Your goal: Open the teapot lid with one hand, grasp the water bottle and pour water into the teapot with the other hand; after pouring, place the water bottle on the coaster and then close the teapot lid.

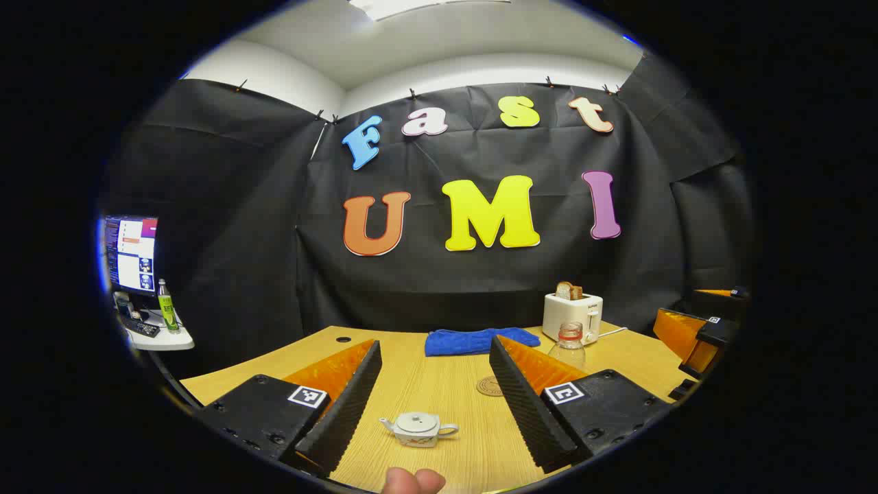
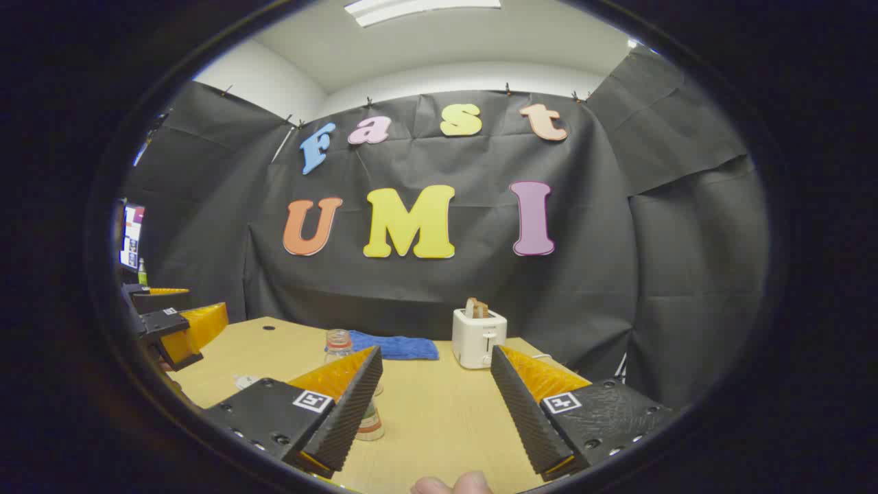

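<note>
Both grippers hang above the light wooden table (image 1: 439, 384) with fingers wide apart and holding nothing; the left gripper (image 1: 435, 384) frames the small white ceramic teapot (image 1: 420, 430), lid on, near its camera, probably to lift that lid. The right gripper (image 2: 435, 387) has the clear plastic water bottle (image 2: 337, 343) behind its left finger. I cannot tell the bottle's contents, and the round brown coaster (image 1: 490, 385) lies bare beside it.

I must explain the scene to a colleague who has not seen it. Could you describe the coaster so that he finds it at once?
Look at the wooden table and find the blue cloth at its far edge. In front of it, beside the water bottle, lies the coaster. It is the only flat, round, brown disc there.
</note>
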`<state>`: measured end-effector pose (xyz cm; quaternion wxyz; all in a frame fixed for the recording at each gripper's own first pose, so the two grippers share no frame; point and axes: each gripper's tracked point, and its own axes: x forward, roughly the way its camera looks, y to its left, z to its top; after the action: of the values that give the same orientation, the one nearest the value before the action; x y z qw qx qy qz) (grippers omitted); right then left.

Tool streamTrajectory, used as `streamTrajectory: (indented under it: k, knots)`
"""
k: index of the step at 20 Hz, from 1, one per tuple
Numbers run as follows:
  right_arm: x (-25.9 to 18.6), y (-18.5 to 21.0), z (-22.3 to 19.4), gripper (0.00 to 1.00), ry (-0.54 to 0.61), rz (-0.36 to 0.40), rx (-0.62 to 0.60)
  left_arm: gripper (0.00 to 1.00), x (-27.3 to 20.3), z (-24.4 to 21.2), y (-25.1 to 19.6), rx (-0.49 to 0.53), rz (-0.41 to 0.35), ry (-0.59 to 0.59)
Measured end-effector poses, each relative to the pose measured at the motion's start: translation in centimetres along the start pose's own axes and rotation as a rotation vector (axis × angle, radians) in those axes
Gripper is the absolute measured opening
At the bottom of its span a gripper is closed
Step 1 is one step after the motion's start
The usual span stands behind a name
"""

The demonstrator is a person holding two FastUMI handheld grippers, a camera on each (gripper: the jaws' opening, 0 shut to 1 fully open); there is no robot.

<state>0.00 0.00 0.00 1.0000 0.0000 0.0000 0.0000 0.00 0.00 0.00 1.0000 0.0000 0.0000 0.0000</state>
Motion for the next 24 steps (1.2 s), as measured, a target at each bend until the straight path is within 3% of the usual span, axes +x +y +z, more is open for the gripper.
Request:
streamTrajectory:
  k: [24]
  knots:
    - [0.6,-0.2,-0.8,0.95,0.020,0.002,0.027,0.99,-0.2,0.2,0.9,-0.012,0.027,-0.006]
